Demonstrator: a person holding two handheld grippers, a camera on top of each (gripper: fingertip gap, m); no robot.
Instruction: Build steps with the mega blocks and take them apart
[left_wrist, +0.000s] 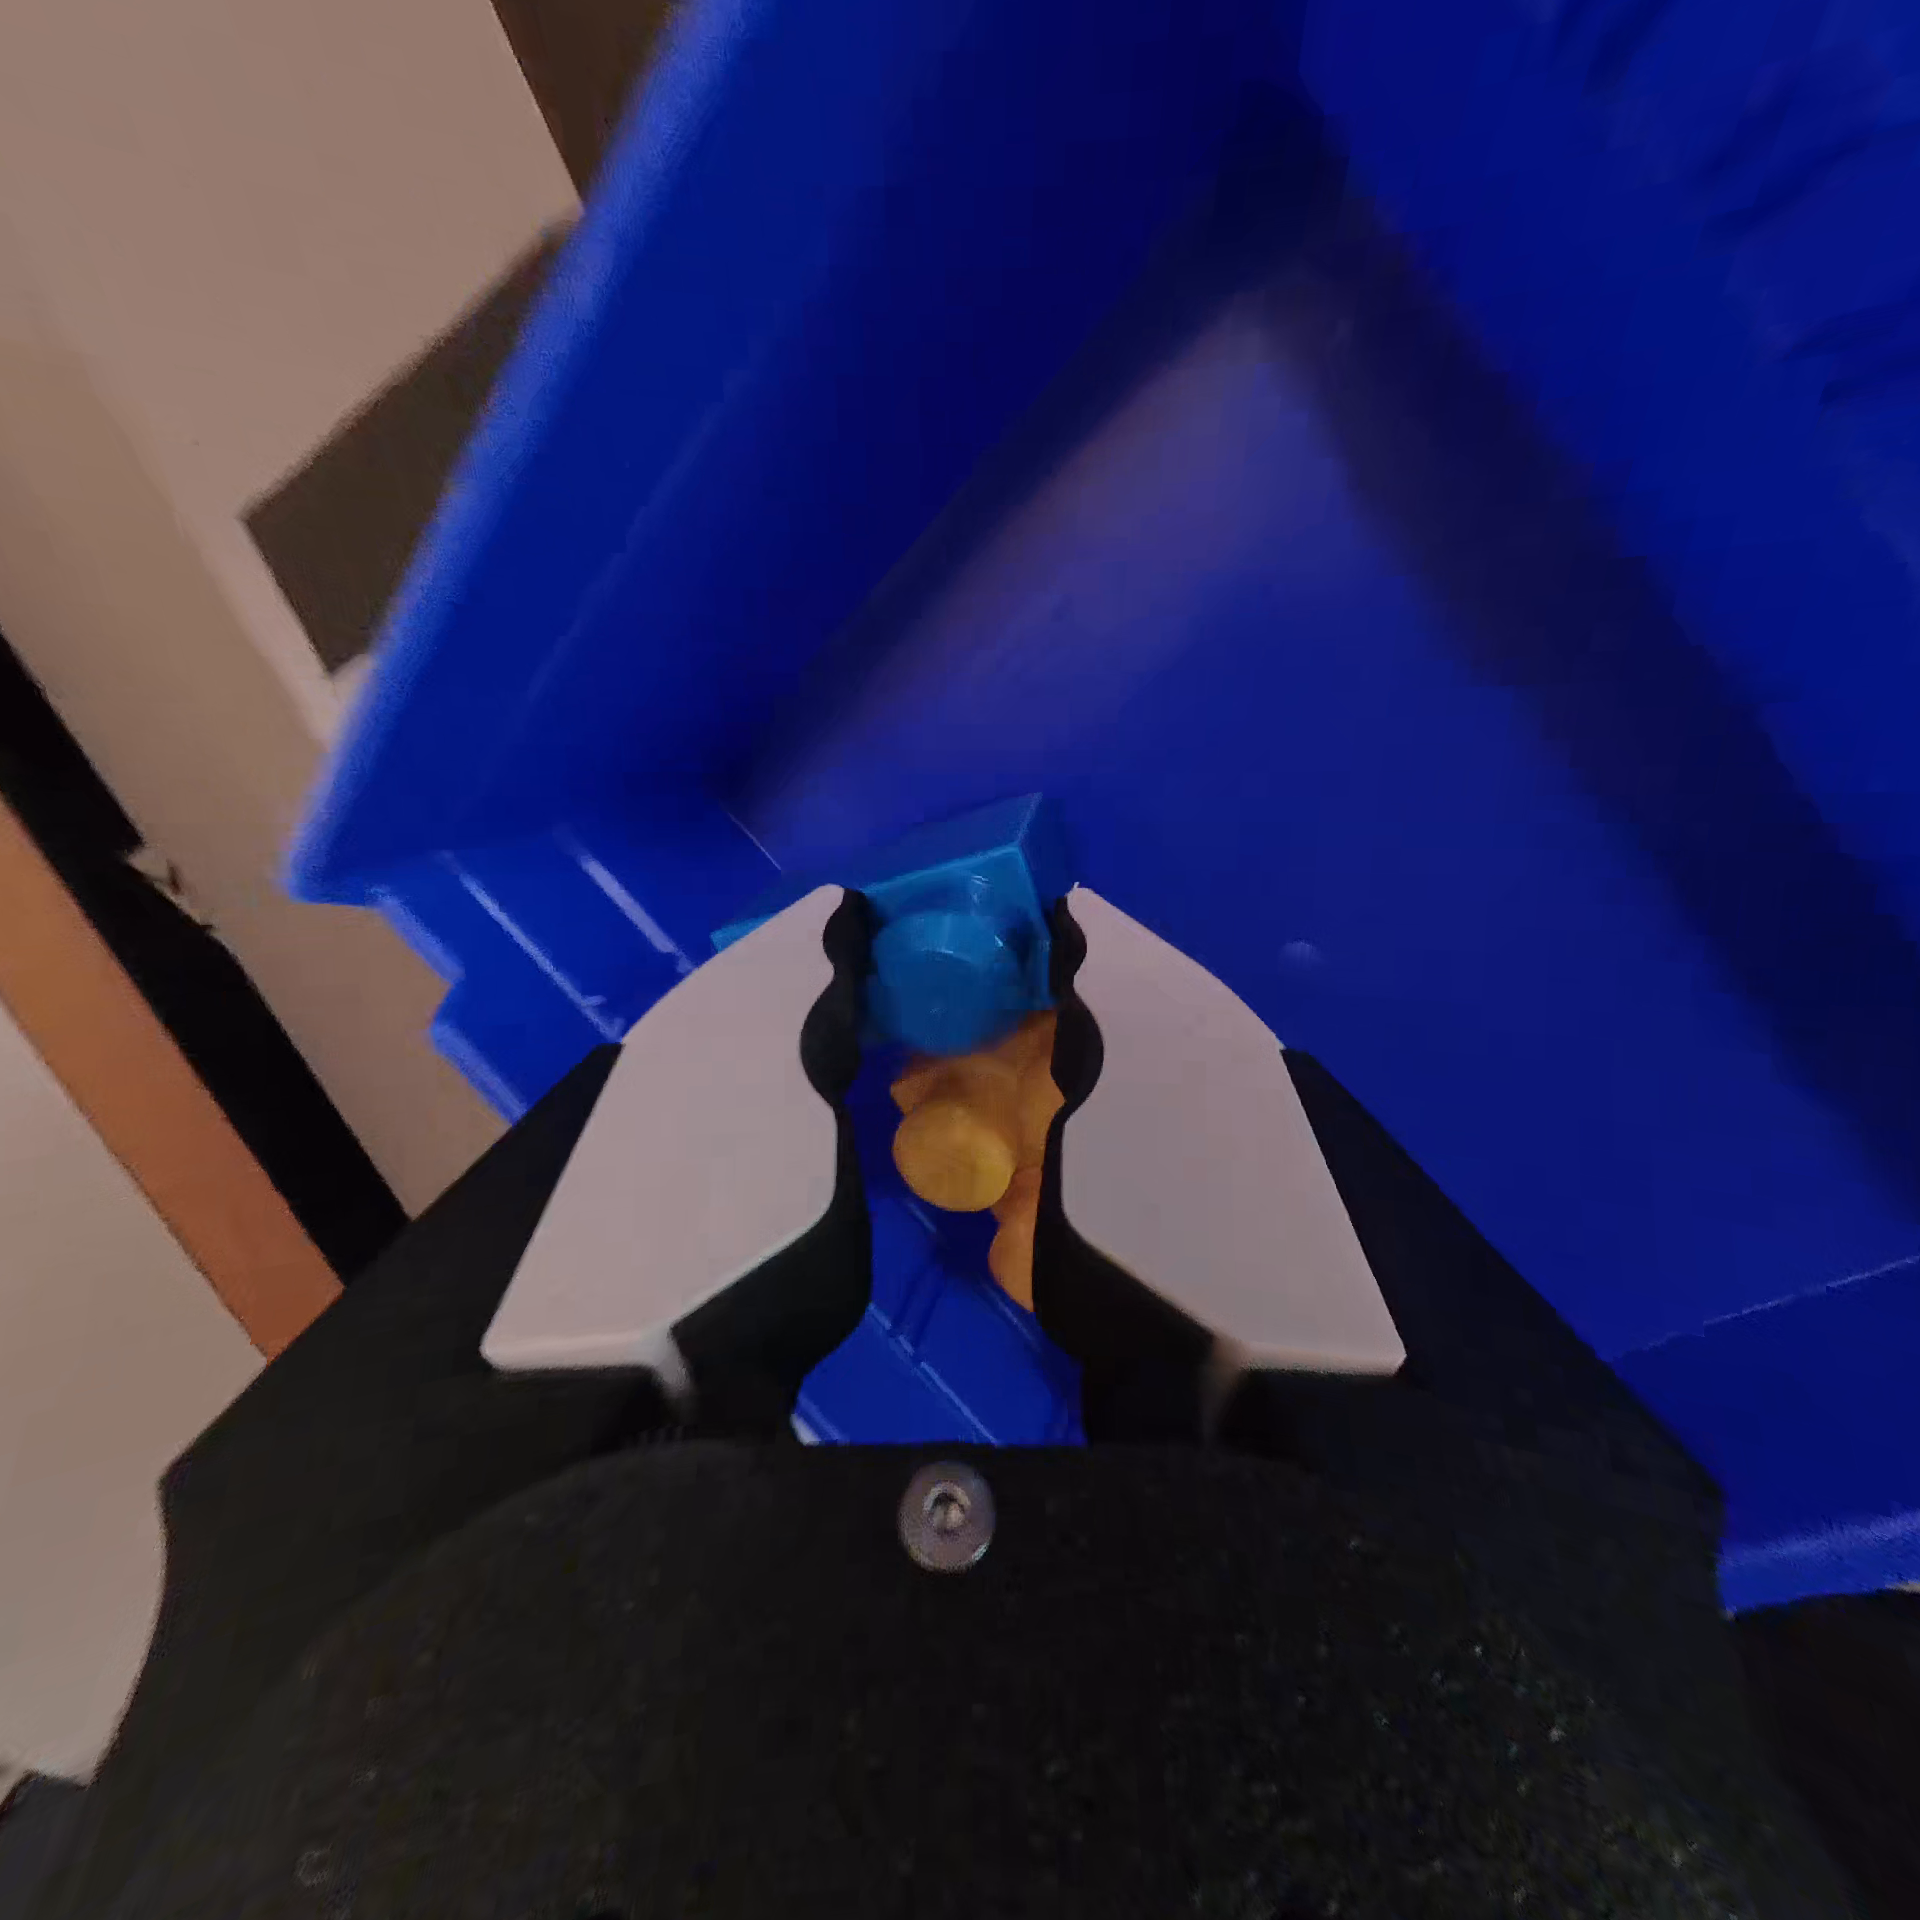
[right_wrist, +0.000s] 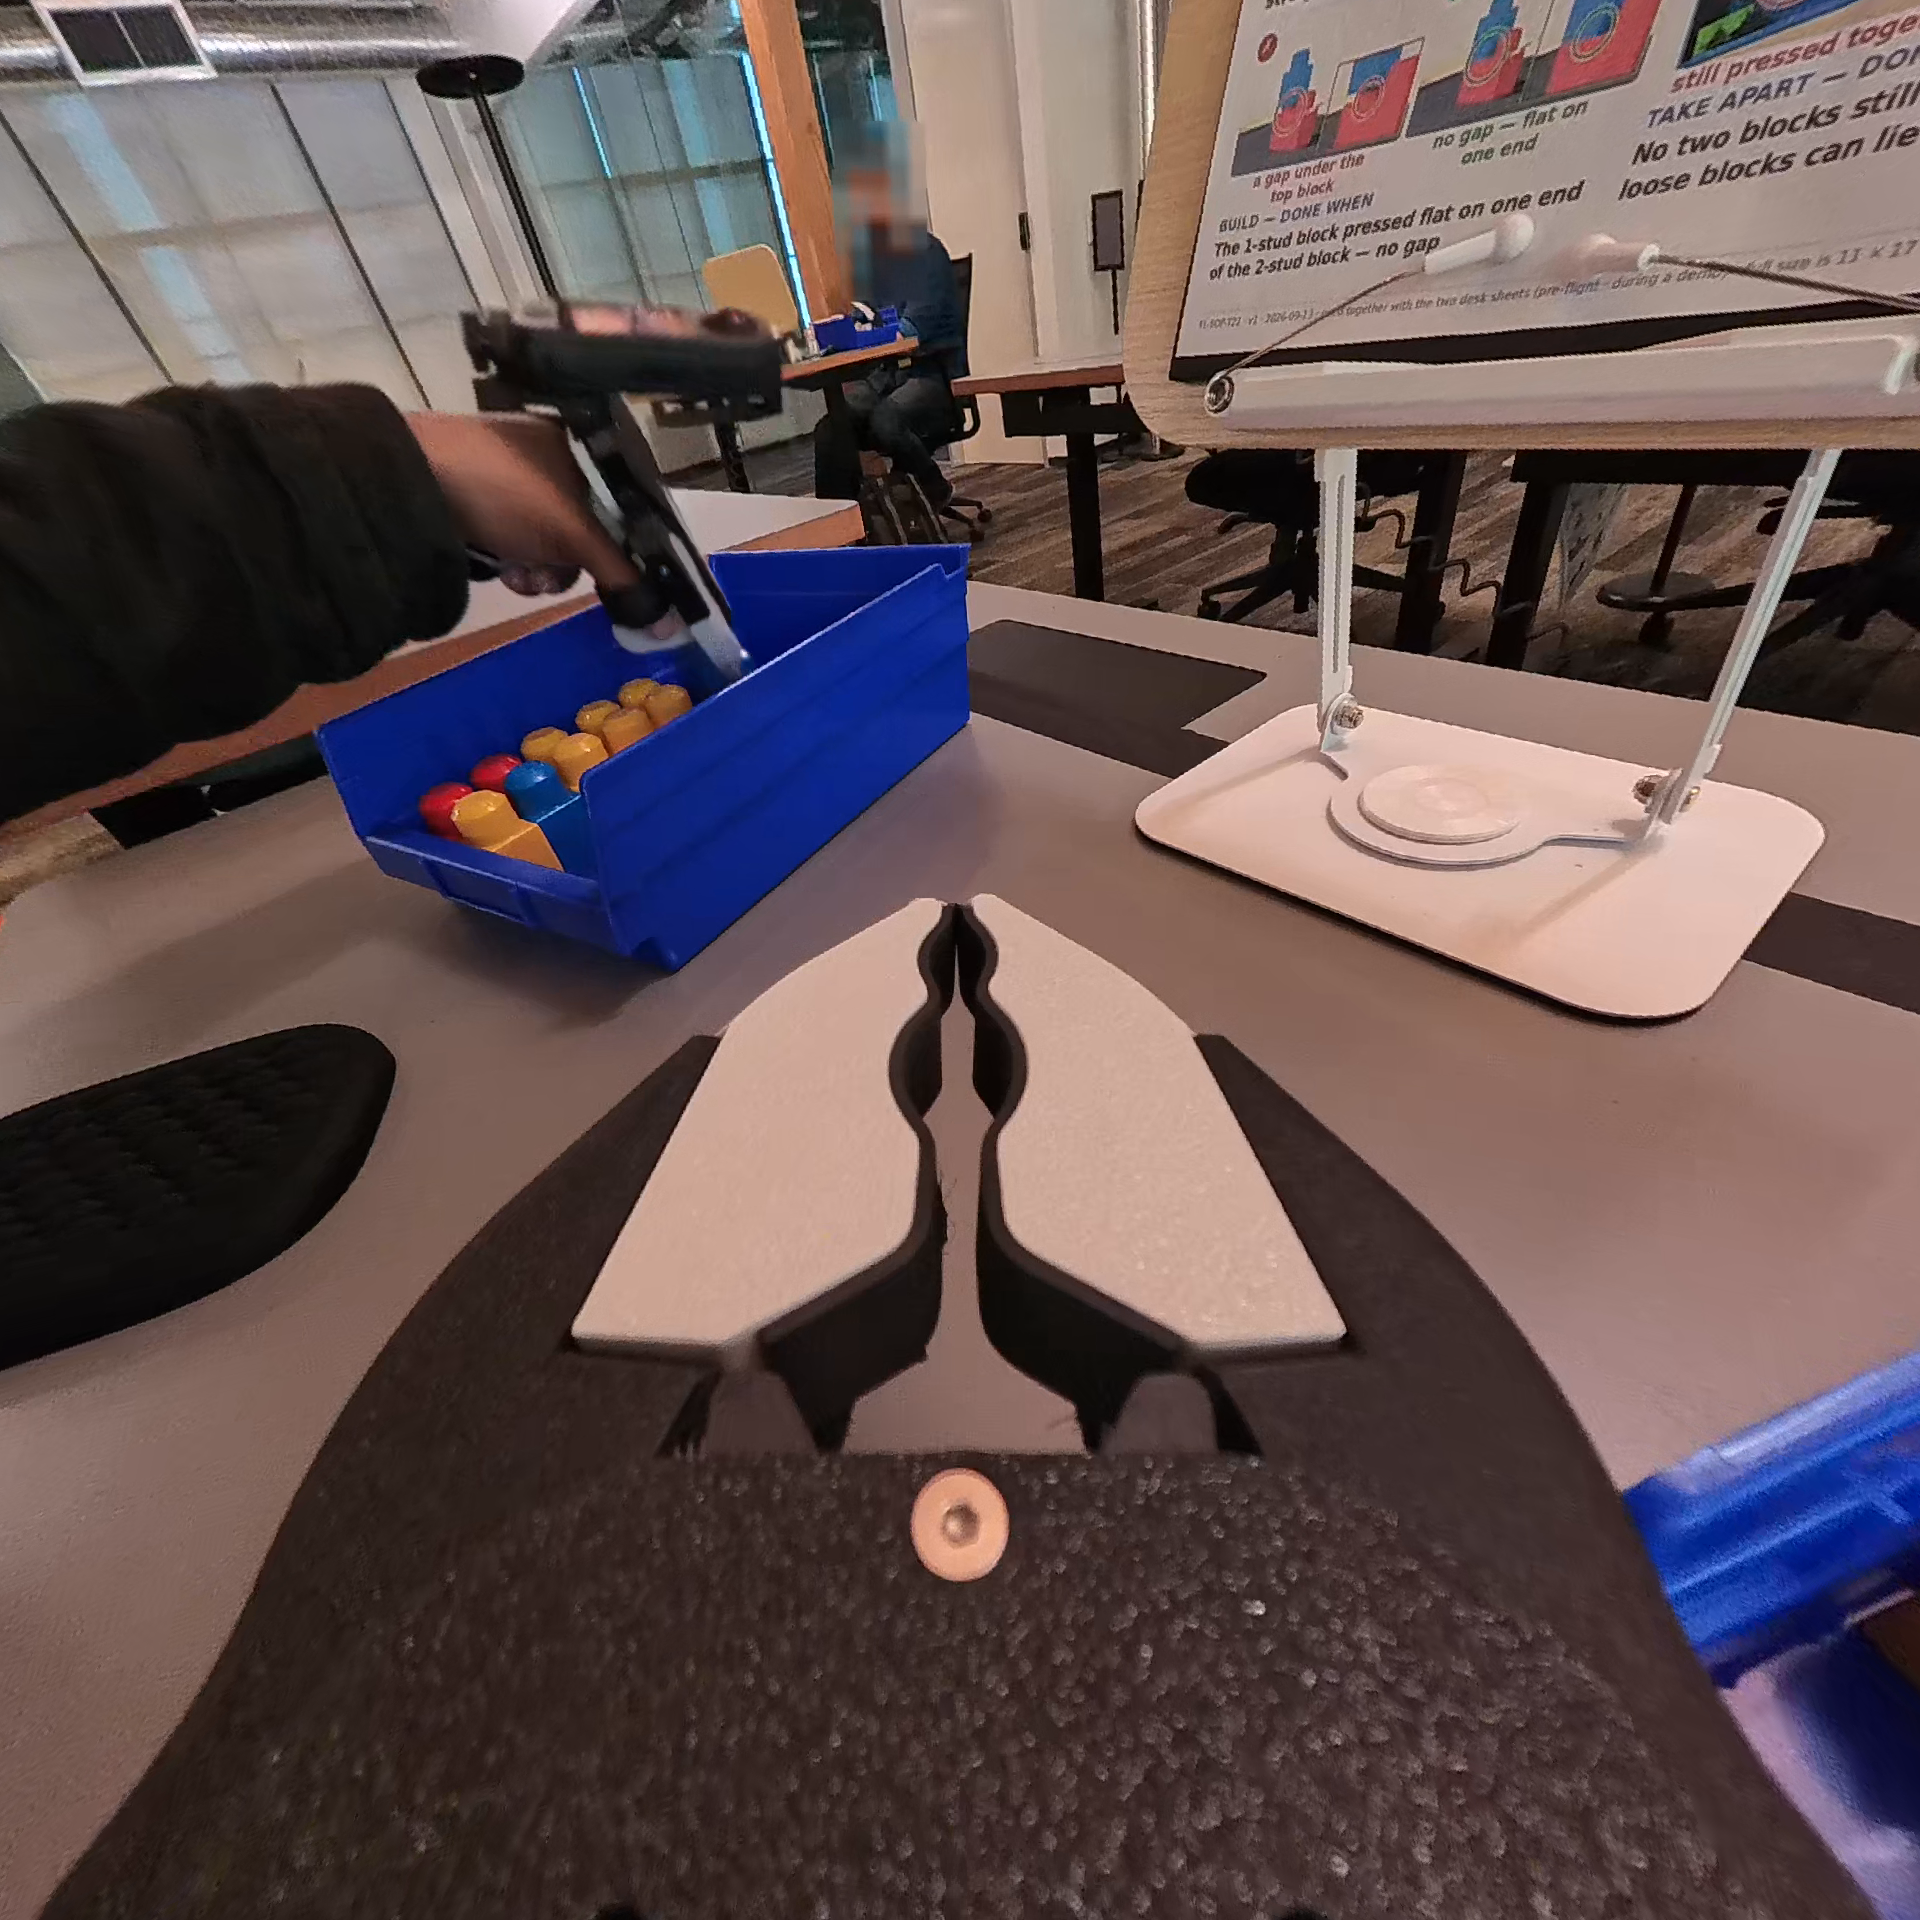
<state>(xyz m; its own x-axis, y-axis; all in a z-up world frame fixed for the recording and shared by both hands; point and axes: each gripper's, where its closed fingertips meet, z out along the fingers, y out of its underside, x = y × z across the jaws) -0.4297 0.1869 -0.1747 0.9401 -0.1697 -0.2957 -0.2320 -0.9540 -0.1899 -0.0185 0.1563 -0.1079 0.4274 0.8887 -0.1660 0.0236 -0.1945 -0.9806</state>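
Printed instruction sheet (right_wrist: 1558, 135) on white stand (right_wrist: 1475, 831)

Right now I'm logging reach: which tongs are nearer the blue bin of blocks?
Left. The left tongs reach inside the blue bin; the right tongs hover over the table, apart from it.

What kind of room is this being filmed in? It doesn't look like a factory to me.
Probably an open-plan office or lab workspace: rows of desks with black office chairs, glass partition walls, and a grey worktable holding a blue bin of toy blocks.
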